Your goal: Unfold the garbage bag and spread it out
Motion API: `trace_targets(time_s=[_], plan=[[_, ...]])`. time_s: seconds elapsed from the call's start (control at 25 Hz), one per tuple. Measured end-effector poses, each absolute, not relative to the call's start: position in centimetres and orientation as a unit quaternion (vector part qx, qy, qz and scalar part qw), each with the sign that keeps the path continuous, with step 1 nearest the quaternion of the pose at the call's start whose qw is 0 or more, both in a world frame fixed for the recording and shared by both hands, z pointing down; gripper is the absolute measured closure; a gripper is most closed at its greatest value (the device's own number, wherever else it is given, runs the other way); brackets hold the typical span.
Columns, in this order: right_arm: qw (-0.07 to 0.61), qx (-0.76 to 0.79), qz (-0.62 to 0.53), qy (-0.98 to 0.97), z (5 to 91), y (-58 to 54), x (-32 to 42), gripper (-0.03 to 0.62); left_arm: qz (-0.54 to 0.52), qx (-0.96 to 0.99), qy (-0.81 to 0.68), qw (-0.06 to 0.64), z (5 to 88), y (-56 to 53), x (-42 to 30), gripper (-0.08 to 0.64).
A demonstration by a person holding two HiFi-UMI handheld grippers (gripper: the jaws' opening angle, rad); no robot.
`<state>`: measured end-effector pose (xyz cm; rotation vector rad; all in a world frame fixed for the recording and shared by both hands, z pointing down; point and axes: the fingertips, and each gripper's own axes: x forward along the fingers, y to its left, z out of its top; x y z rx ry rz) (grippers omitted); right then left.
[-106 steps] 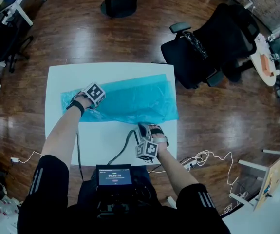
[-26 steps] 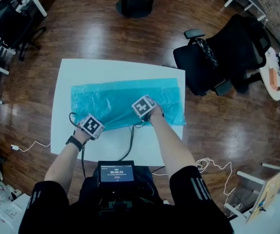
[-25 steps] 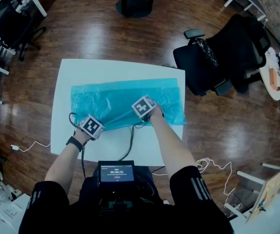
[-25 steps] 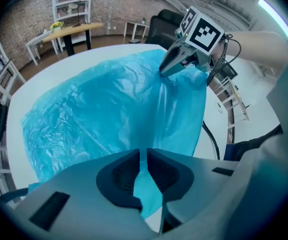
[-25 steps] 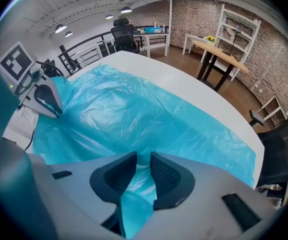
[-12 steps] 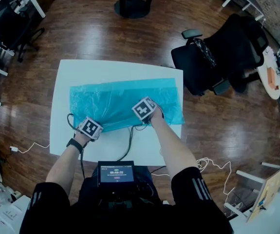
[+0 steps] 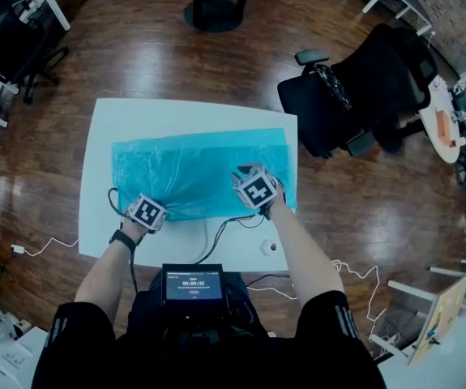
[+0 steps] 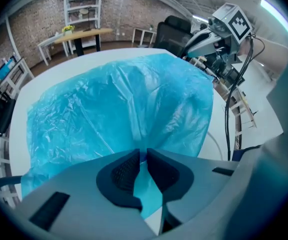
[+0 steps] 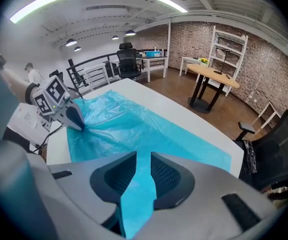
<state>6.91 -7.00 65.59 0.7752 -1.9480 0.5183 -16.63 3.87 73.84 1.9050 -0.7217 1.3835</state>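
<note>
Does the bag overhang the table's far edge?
No, bare white table shows all along the far side of the garbage bag.

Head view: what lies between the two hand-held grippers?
In the head view, the near edge of the garbage bag spans the stretch, gripped at both ends; a black cable lies on the table beside it.

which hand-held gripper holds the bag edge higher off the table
The right hand-held gripper: it pinches the garbage bag raised, the left hand-held gripper pinches it down at the table.

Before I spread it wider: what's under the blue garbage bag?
The white table shows beyond the garbage bag lying on it. The covered tabletop, and anything flat there, cannot be seen.
</note>
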Motion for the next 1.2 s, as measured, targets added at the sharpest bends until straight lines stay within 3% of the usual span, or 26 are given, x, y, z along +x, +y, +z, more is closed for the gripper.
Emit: trace_targets(time_s=[0.52,1.2], plan=[[0.496,0.362,0.268,-0.743,71.0,-1.2,12.6,0.474,0.483,0.76,-0.3,0.316,74.8,3.9,-15.0,0.508],[0.507,0.354,0.304,-0.725,74.4,1.2,13.4,0.472,0.472,0.757,-0.343,0.294,71.9,4.9,-17.4,0.509]])
